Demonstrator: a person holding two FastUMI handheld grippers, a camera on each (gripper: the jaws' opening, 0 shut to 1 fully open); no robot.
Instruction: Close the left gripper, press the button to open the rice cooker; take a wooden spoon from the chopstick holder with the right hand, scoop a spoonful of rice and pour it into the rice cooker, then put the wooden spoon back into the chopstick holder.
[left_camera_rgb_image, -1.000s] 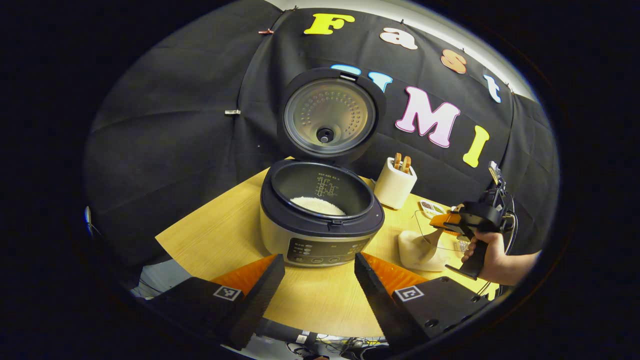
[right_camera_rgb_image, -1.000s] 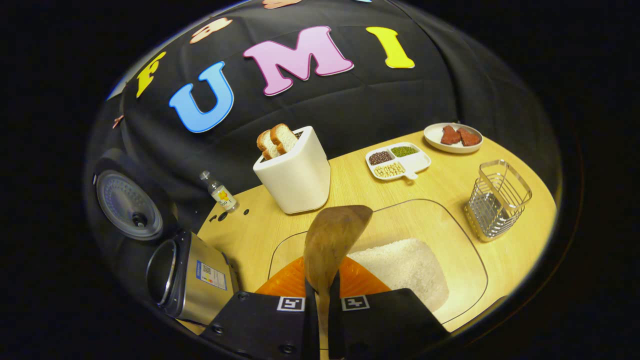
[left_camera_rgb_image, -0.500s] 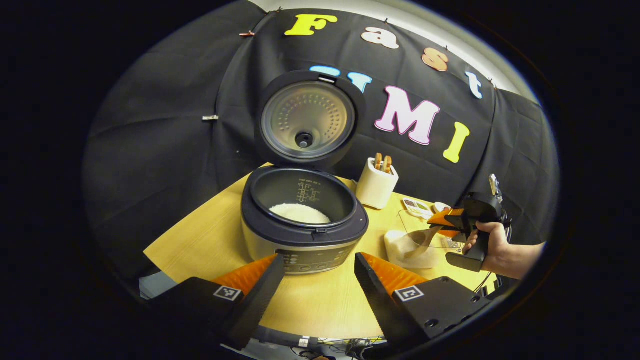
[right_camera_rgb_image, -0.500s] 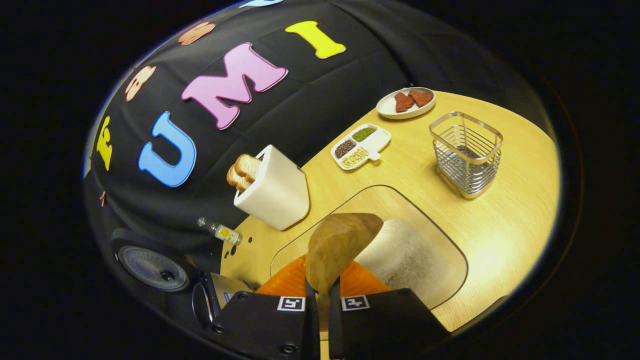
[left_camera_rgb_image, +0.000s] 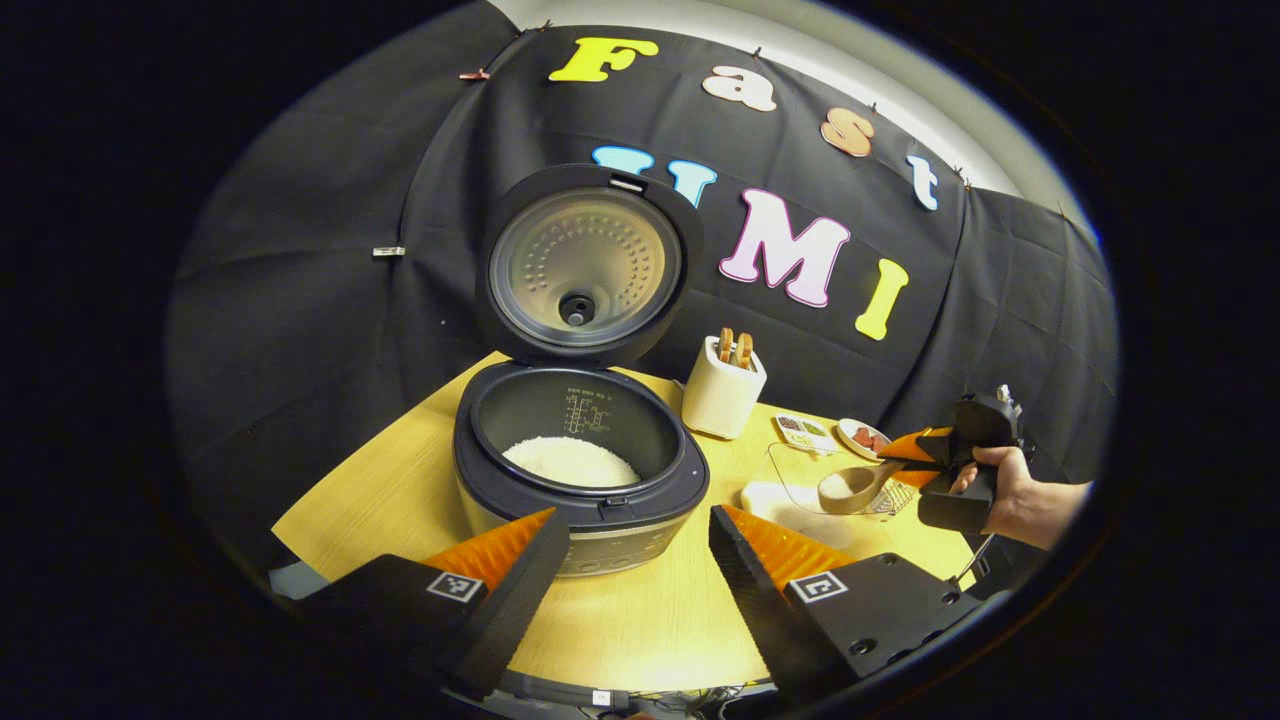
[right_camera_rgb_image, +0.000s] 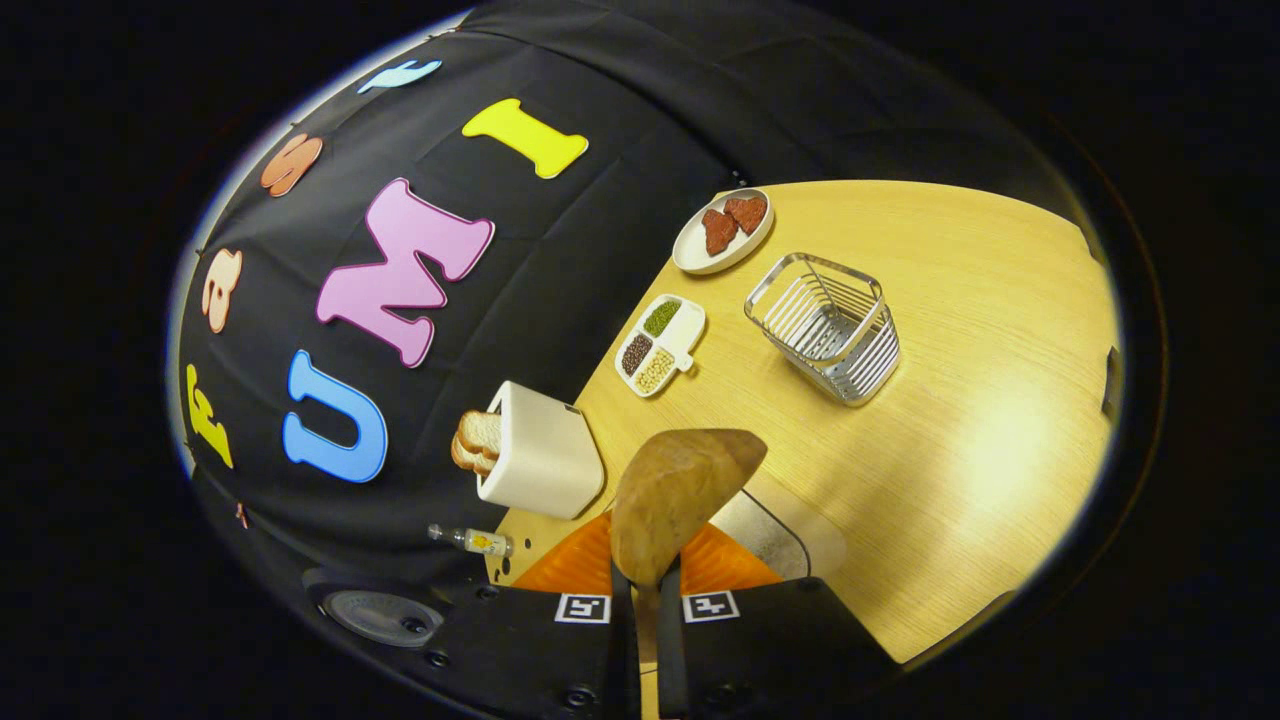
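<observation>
The rice cooker (left_camera_rgb_image: 580, 480) stands open on the table, lid (left_camera_rgb_image: 585, 265) upright, with white rice (left_camera_rgb_image: 570, 462) in its pot. My left gripper (left_camera_rgb_image: 640, 560) hovers in front of it, open and holding nothing. At the right a hand holds my right gripper (left_camera_rgb_image: 915, 455), shut on the handle of the wooden spoon (left_camera_rgb_image: 850, 488). The spoon bowl hangs over the glass rice container (left_camera_rgb_image: 790, 495) and looks bare. In the right gripper view the right gripper (right_camera_rgb_image: 645, 590) pinches the spoon (right_camera_rgb_image: 680, 490), rolled to one side. The wire chopstick holder (right_camera_rgb_image: 828, 325) stands ahead on the table.
A white toaster (right_camera_rgb_image: 535, 450) with bread sits by the wall, a small bottle (right_camera_rgb_image: 470, 540) beside it. A sectioned dish of beans (right_camera_rgb_image: 660, 345) and a plate with red pieces (right_camera_rgb_image: 722, 230) lie behind the holder. The table edge (right_camera_rgb_image: 1090, 330) runs to the right.
My right gripper has rolled and swung away from the rice container, with the chopstick holder now nearer the middle of its view. The left gripper has drawn back from the cooker.
</observation>
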